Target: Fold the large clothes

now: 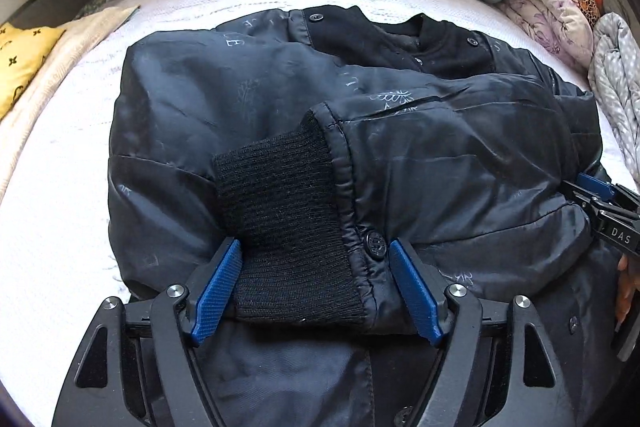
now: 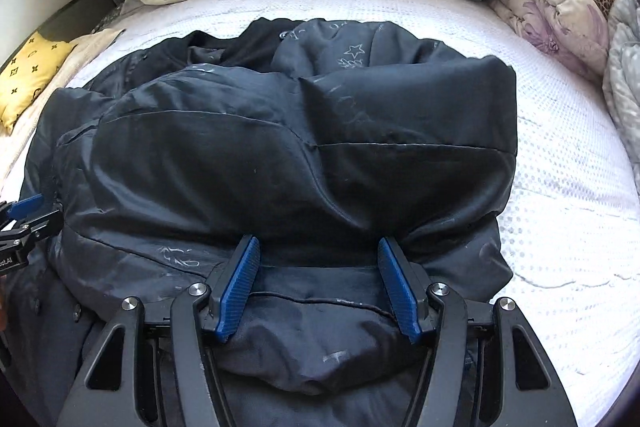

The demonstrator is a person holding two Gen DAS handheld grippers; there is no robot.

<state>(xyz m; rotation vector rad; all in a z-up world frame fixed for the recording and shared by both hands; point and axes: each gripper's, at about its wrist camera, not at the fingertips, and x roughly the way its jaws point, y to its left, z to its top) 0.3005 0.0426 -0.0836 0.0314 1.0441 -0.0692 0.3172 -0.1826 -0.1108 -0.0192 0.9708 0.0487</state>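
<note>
You are lowering both grippers onto the dark jacket (image 1: 256,115) lying on the white bed (image 1: 60,211): left gripper (image 1: 316,291) gaping around the knit cuff (image 1: 288,227), right gripper (image 2: 318,291) half-open astride a fold, neither gripping; slick fabric risks slipping loose.

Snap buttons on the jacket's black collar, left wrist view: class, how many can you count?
3 on the collar: one at its left end, one at its right end, one lower in the middle. Folds may hide others.
</note>
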